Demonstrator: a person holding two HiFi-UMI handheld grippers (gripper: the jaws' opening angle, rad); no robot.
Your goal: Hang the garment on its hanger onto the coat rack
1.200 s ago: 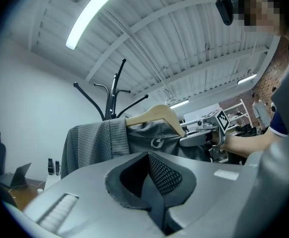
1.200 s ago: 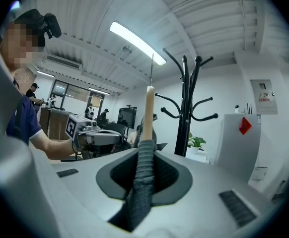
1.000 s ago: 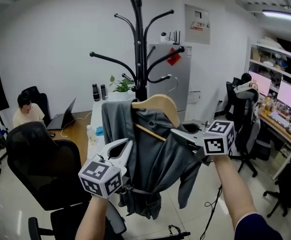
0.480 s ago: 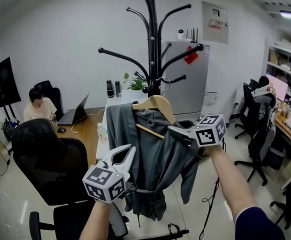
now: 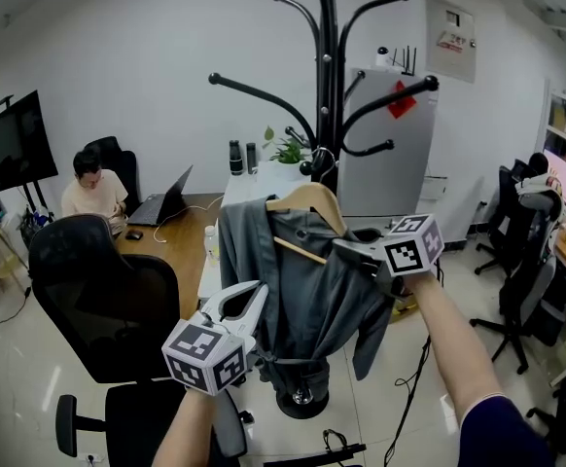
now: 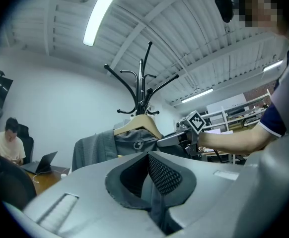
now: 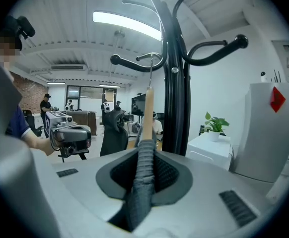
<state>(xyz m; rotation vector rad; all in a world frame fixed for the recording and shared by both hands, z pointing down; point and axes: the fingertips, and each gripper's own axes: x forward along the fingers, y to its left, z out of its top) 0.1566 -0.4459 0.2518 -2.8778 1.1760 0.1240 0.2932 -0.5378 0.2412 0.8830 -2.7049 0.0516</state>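
The black coat rack point(image 5: 327, 86) rises in the middle of the head view. Just in front of its pole hangs a wooden hanger point(image 5: 307, 202) carrying a grey garment point(image 5: 302, 290). My right gripper point(image 5: 346, 251) is shut on the garment's right shoulder over the hanger arm. In the right gripper view, grey knit fabric point(image 7: 143, 182) fills the jaws and the hanger point(image 7: 147, 113) runs up to its metal hook point(image 7: 152, 58), beside the rack pole point(image 7: 172, 98). My left gripper point(image 5: 254, 305) is shut on the garment's lower edge, with a thin grey strip point(image 6: 154, 202) between the pads.
A black office chair point(image 5: 98, 309) stands at the lower left. Behind it a person point(image 5: 93, 188) sits at a wooden desk point(image 5: 166, 236) with a laptop. A grey cabinet point(image 5: 390, 154) and a plant point(image 5: 285, 151) stand behind the rack. More chairs point(image 5: 521, 251) are at the right.
The rack has grown larger and shifted right in the head view. The hanger with the garment now sits closer to the pole. Both grippers keep their grip.
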